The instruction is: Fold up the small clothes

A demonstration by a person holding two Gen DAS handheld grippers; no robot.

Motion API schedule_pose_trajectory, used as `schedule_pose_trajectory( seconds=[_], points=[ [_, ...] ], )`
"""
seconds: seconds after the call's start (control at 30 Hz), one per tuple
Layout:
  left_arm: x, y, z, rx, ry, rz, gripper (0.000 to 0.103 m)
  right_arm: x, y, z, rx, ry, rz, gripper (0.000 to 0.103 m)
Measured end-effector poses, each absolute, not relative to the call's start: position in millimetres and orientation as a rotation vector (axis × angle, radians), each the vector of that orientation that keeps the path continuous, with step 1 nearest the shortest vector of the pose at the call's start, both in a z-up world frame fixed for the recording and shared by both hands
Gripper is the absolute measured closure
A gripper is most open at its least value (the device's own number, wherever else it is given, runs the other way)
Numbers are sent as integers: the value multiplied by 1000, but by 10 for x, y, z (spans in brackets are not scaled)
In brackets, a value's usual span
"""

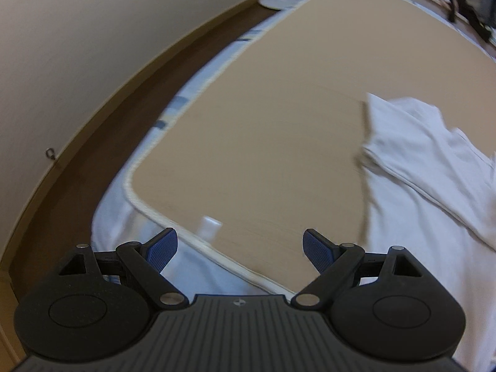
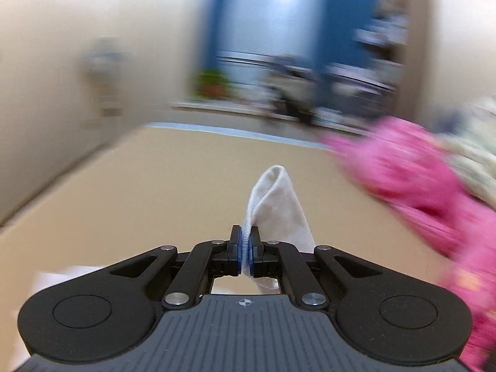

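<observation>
A white garment lies partly folded on the tan board at the right of the left wrist view. My left gripper is open and empty, above the board's near edge, left of the garment. My right gripper is shut on a ribbed hem of the white garment, which stands up in a fold in front of the fingers, above the tan board. The right wrist view is blurred by motion.
A pink garment lies on the board to the right, with a pale patterned cloth behind it. The board rests on white bedding; a brown floor strip and wall run along the left. A white stand base sits at the far corner.
</observation>
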State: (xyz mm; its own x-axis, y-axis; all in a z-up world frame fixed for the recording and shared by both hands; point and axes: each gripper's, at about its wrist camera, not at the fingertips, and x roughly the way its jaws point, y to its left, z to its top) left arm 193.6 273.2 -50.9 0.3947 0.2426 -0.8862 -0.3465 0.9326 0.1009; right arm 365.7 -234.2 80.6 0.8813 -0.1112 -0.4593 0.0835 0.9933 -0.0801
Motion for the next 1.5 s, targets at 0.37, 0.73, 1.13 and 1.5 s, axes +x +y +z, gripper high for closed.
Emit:
schedule_pose_trajectory(
  seconds=[0.37, 0.73, 1.13, 1.5],
  points=[
    [1877, 3046, -900, -59, 1163, 415, 12, 3525, -590, -556, -105, 781, 235, 47],
    [2674, 2021, -603, -75, 994, 115, 12, 2951, -2851, -897, -22, 827, -268, 46],
    [4134, 1231, -1313, -126, 1268, 12, 12, 3108, -2950, -1392, -85, 795, -200, 46],
    [4243, 1190, -1388, -74, 1237, 95, 57, 3286, -2946, -1527, -214, 833, -198, 57]
  ],
)
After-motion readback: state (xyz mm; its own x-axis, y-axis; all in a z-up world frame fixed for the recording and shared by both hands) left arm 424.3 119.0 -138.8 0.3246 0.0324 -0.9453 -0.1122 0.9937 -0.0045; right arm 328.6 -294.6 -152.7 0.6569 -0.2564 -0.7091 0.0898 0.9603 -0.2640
